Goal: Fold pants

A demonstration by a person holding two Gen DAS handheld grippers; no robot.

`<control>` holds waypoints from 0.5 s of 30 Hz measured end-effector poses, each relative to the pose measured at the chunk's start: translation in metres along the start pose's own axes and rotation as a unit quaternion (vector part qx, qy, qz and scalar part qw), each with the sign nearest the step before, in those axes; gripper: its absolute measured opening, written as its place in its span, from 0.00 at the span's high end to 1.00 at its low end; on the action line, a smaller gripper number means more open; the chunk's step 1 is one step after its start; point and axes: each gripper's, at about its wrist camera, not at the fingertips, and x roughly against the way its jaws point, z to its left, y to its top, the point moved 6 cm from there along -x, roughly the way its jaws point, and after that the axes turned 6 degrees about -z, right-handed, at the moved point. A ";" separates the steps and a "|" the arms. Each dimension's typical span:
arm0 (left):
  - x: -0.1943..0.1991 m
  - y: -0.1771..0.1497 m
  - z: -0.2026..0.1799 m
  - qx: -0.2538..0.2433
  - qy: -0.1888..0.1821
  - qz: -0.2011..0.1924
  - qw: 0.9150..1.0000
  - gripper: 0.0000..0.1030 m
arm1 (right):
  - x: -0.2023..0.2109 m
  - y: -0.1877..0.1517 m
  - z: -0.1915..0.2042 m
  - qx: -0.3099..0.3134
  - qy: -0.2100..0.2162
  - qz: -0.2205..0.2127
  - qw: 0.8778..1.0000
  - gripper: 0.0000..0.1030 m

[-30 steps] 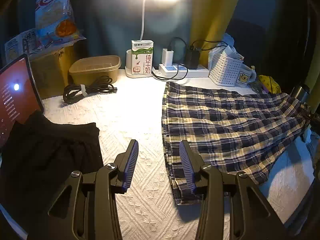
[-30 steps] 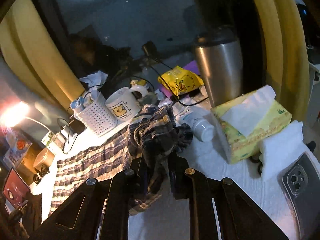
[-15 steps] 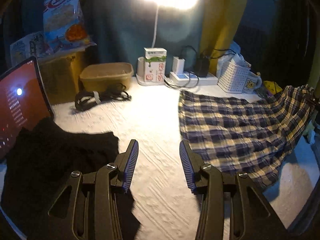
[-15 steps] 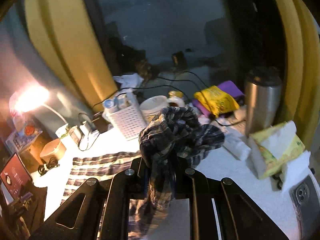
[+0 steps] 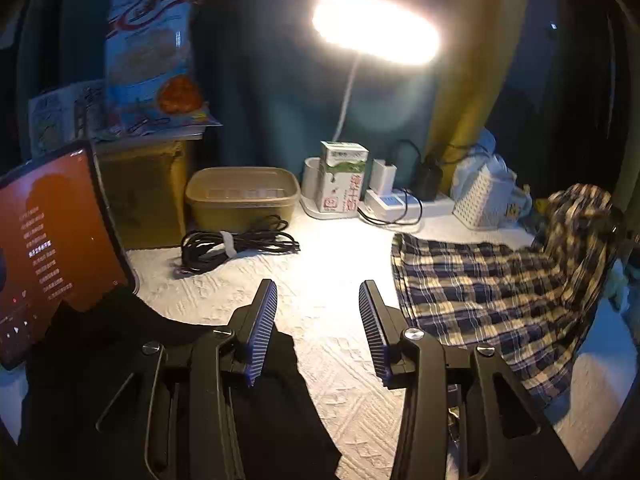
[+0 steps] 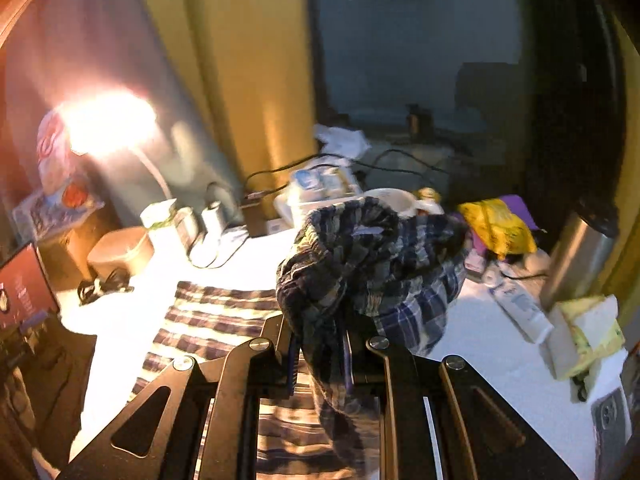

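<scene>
A white textured tabletop (image 5: pixel 320 272) fills the middle of the left wrist view, lit by a bright lamp (image 5: pixel 376 38) at upper centre. The plaid pants (image 5: pixel 492 296) lie at the right of that frame, their far end lifted off the surface at the right edge. The left tool (image 5: pixel 318 316) hangs low in the centre with its jaws wide and nothing between them, above a black garment (image 5: pixel 120 360) at lower left. In the right wrist view the right tool (image 6: pixel 320 356) is clamped on a bunched end of the pants at centre, raised above the tabletop.
</scene>
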 end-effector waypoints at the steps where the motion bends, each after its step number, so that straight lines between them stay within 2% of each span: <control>1: 0.001 0.000 0.005 0.006 0.000 -0.002 1.000 0.59 | -0.003 0.000 0.009 0.009 0.003 0.002 1.000 0.84; 5: 0.002 -0.003 0.020 0.016 0.000 0.001 1.000 0.59 | -0.021 -0.004 0.055 0.053 0.018 0.017 0.998 0.85; 10: 0.008 -0.007 0.041 0.026 0.011 0.007 1.000 0.59 | -0.043 -0.020 0.113 0.090 0.063 0.045 0.993 0.85; 15: 0.012 -0.014 0.055 0.033 0.022 0.014 0.999 0.59 | -0.061 -0.059 0.172 0.137 0.111 0.090 0.980 0.85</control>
